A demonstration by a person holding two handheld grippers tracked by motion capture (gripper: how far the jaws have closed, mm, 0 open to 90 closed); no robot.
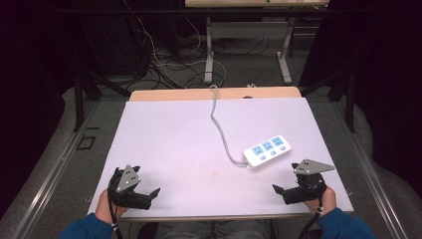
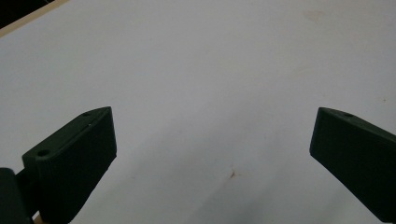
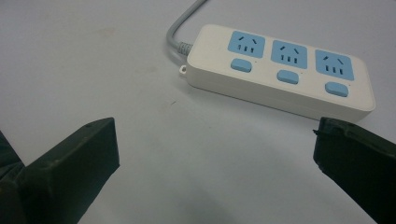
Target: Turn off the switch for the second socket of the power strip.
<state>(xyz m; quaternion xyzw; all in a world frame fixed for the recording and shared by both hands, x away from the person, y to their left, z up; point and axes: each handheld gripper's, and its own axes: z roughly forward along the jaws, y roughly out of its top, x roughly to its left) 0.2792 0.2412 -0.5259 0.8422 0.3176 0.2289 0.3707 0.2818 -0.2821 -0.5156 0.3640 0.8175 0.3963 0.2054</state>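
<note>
Both sets of fingers stand wide apart and empty: our left gripper rests at the near left of the desk, our right gripper at the near right. The power strip lies flat just beyond the right gripper, toward the far right, three sockets up; its cord runs across to the far edge. Risks as we judge them: a grasp taken from one side could skate the light strip across the smooth top; a pull could tighten the cord and swing the strip. The right edge lies near the strip; open room spreads left and centre.
</note>
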